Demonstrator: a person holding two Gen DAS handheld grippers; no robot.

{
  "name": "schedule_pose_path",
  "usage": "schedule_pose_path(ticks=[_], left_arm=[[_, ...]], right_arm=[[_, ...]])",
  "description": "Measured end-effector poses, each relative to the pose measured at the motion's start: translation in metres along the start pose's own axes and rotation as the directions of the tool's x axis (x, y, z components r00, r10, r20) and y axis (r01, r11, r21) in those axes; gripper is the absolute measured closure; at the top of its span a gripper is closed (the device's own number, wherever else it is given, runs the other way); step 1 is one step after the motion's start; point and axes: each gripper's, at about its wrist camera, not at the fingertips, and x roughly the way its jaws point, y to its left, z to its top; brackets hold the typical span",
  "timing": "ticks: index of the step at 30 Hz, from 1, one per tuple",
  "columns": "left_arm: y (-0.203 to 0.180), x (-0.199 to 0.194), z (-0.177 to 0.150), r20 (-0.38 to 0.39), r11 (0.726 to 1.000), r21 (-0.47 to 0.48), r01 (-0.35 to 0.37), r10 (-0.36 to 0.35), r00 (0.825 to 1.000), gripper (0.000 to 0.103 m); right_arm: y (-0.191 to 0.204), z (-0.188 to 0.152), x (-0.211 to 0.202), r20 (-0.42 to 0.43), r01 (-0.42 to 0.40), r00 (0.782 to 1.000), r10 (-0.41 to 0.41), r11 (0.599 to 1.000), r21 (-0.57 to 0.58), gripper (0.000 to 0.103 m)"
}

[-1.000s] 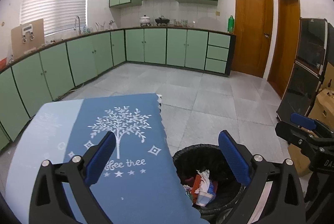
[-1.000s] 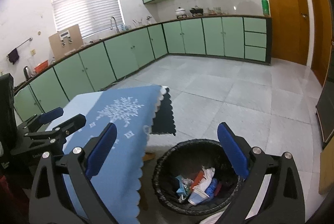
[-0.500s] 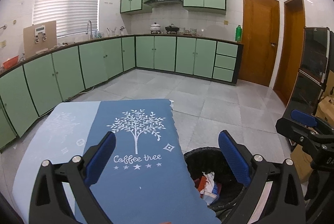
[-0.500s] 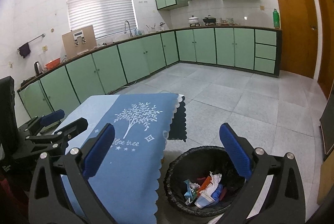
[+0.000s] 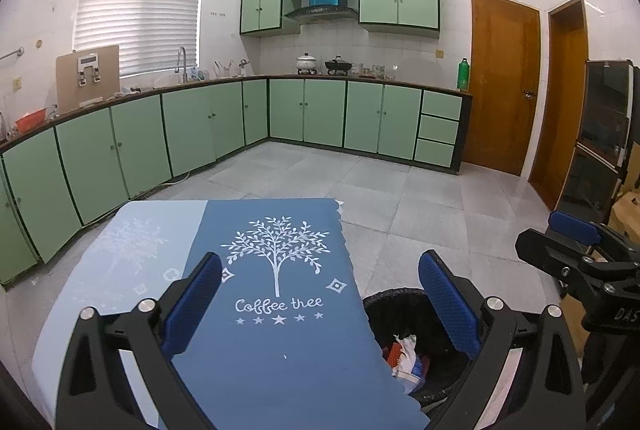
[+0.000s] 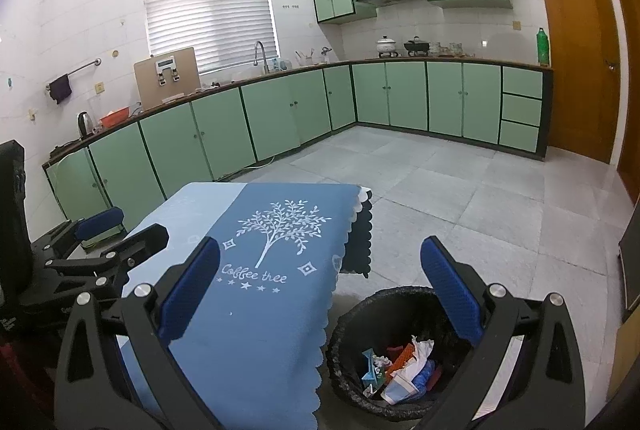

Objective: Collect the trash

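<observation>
Below both grippers, the trash (image 6: 404, 370) lies heaped in the bottom of a black bin (image 6: 352, 314) that stands on the tiled floor (image 6: 460, 189), just beside the scalloped edge of a blue cloth (image 6: 260, 318) printed "Coffee tree", which covers the surface. The heap is a crumpled white piece, an orange scrap, a teal carton and something blue, all touching.

Seen from the right wrist, the right gripper (image 6: 320, 290) has its jaws spread wide with nothing between them; the trash sits at about 5 o'clock from the midpoint of the jaws, low in the frame and inside the span of the right-hand finger. The left-hand finger hangs over the cloth.

Seen from the left wrist, the left gripper (image 5: 320, 304) also has its jaws wide apart and empty. Most of the bin (image 5: 400, 300) is hidden behind the cloth (image 5: 280, 350); the visible bit of trash (image 5: 404, 354) lies at roughly 4 o'clock from the midpoint of the jaws. The right gripper (image 5: 576, 242) shows at 3 o'clock, well apart from the bin.
</observation>
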Motion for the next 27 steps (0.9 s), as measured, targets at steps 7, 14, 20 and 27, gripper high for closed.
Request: schedule_pose_path(ticks=[7, 14, 20, 27], left_arm=[[0.0007, -0.005, 0.0006, 0.013, 1.0, 0.002, -0.001, 0.001, 1.0, 0.006], [0.0008, -0.0056, -0.0003, 0.015, 1.0, 0.004, -0.003, 0.003, 1.0, 0.006], [0.0014, -0.0067, 0.0012, 0.013, 1.0, 0.001, -0.004, 0.004, 1.0, 0.006], [0.0015, -0.006, 0.0027, 0.013, 1.0, 0.0, -0.005, 0.005, 1.0, 0.006]], right_arm=[[0.002, 0.0008, -0.0005, 0.005, -0.007, 1.0, 0.007, 1.0, -0.007, 0.005], [0.0034, -0.001, 0.0008, 0.005, -0.01, 1.0, 0.01, 1.0, -0.009, 0.005], [0.0043, -0.0011, 0.0009, 0.005, -0.009, 1.0, 0.009, 1.0, -0.01, 0.005], [0.0046, -0.0004, 0.0008, 0.006, -0.013, 1.0, 0.013, 1.0, -0.011, 0.005]])
